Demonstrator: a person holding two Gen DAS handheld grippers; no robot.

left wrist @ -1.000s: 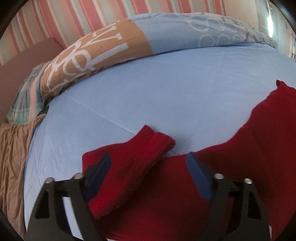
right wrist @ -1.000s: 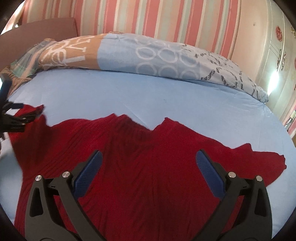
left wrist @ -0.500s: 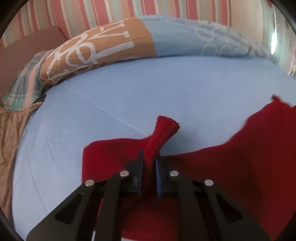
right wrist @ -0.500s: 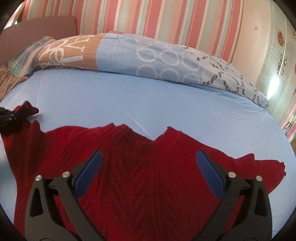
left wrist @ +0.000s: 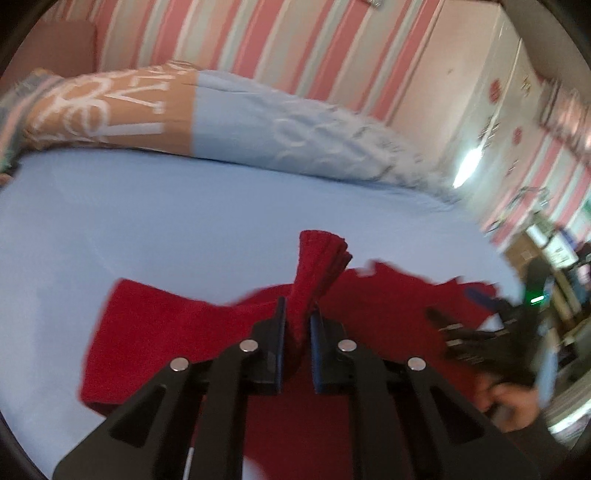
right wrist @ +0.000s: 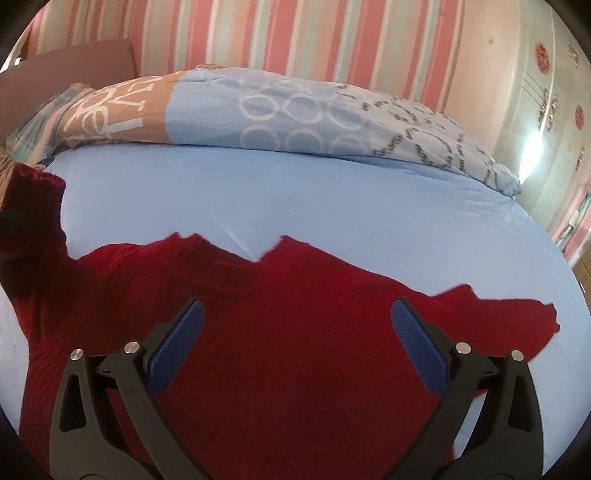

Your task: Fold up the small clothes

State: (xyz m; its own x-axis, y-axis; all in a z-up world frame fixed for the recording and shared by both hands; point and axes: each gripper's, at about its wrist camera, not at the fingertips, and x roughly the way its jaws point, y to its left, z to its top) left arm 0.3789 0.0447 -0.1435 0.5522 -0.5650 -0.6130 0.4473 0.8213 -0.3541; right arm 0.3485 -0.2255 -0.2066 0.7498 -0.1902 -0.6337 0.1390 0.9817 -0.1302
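A red knit sweater (right wrist: 295, 332) lies spread on the light blue bed sheet (right wrist: 295, 192), neck toward the far side. My left gripper (left wrist: 297, 317) is shut on the sweater's left sleeve (left wrist: 317, 262) and holds its cuff lifted above the bed. The raised sleeve shows at the left edge of the right wrist view (right wrist: 33, 206). My right gripper (right wrist: 295, 321) is open and empty above the sweater's body. It also shows at the right of the left wrist view (left wrist: 480, 332).
A rolled duvet (right wrist: 258, 114) with blue, orange and patterned parts lies along the far side of the bed. A striped pink wall (right wrist: 295, 33) stands behind it. A white wardrobe (right wrist: 554, 92) stands at the right.
My left gripper closed on the left sleeve, lifted it off the bed and swung right toward the sweater's middle. My right gripper stayed open over the body.
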